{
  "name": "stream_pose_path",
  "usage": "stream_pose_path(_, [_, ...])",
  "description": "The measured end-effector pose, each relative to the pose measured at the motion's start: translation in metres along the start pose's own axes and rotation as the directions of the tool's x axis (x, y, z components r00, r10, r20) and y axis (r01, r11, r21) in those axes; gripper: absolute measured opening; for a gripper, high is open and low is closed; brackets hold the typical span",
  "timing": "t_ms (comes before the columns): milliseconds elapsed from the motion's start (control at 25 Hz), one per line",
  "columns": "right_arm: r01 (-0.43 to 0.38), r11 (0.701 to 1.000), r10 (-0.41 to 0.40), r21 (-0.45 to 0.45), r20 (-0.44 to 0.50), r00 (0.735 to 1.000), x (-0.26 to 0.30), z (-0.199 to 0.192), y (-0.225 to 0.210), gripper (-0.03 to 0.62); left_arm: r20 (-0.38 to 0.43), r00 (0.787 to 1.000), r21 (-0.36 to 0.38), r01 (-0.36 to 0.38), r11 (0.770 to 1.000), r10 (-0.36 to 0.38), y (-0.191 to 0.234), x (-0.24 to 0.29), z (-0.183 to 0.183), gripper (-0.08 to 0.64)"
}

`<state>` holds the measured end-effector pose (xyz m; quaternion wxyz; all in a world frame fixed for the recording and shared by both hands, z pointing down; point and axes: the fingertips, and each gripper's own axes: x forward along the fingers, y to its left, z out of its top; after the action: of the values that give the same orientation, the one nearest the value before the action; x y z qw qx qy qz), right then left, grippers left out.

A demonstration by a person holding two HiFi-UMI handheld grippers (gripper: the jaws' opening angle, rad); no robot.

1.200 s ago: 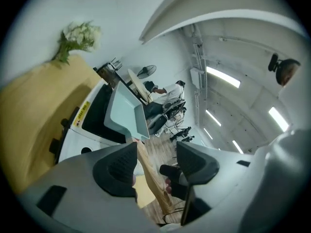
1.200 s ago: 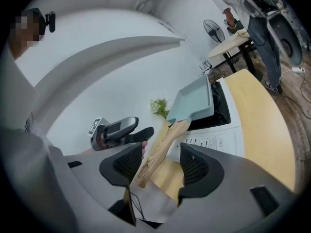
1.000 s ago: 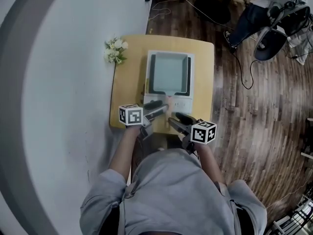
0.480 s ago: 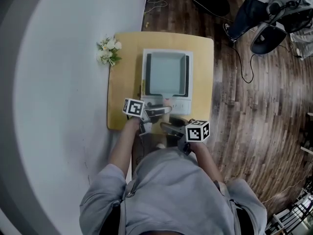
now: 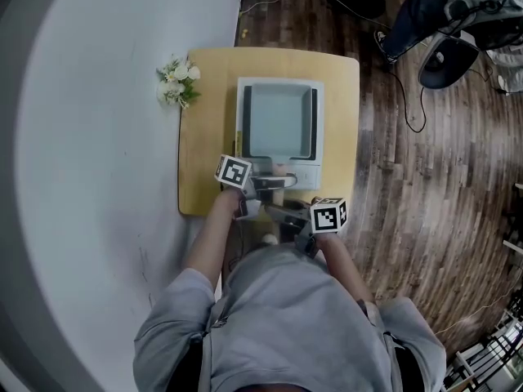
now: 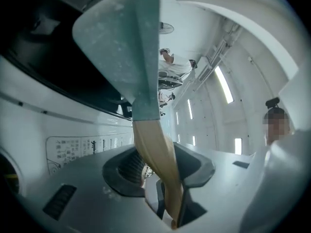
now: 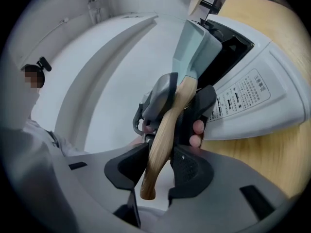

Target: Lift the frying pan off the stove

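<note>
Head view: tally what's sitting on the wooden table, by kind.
frying pan: 1
stove: 1
flower bunch: 1
Total: 3

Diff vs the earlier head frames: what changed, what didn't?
The left hand-held gripper and the right hand-held gripper moved in to the wooden handle. Their jaws have just been closing and now clamp it. The frying pan remains flat on the stove. The flowers and table are unchanged.
</note>
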<state>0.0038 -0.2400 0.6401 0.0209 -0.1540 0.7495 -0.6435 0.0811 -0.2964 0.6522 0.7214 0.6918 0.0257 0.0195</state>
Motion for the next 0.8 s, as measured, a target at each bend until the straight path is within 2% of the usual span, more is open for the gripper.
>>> stream_pose_path(120, [-0.031, 0.998, 0.030, 0.052, 0.016, 0.999, 0.001, 0.001, 0.000, 0.123, 0.004, 1.000, 0.027, 0.021, 0.999, -0.021, -0.001, 0.001, 0.005, 0.145])
stream_pose_path(200, [-0.036, 0.998, 0.035, 0.054, 0.018, 0.999, 0.002, 0.000, -0.001, 0.121, 0.003, 1.000, 0.052, 0.011, 0.999, -0.011, 0.001, 0.000, 0.006, 0.138])
stream_pose_path(360, [-0.044, 0.998, 0.043, 0.052, 0.029, 0.999, -0.001, -0.002, -0.002, 0.120, 0.003, 1.000, 0.033, -0.029, 0.999, 0.029, -0.001, 0.003, 0.000, 0.133])
stream_pose_path(480, [-0.065, 0.996, 0.062, 0.053, 0.054, 0.997, -0.005, -0.003, 0.002, 0.114, 0.005, 0.999, 0.103, -0.043, 0.994, 0.042, -0.005, 0.004, 0.002, 0.130])
stream_pose_path(600, [-0.068, 0.997, 0.066, 0.028, 0.067, 0.996, -0.007, -0.003, 0.005, 0.106, 0.029, 0.998, 0.133, -0.053, 0.990, 0.049, -0.013, 0.003, 0.002, 0.122])
stream_pose_path(800, [-0.045, 0.999, 0.045, -0.016, 0.032, 0.998, -0.006, -0.019, 0.009, 0.103, 0.021, 0.992, 0.195, -0.124, 0.973, 0.122, -0.016, 0.002, -0.013, 0.115])
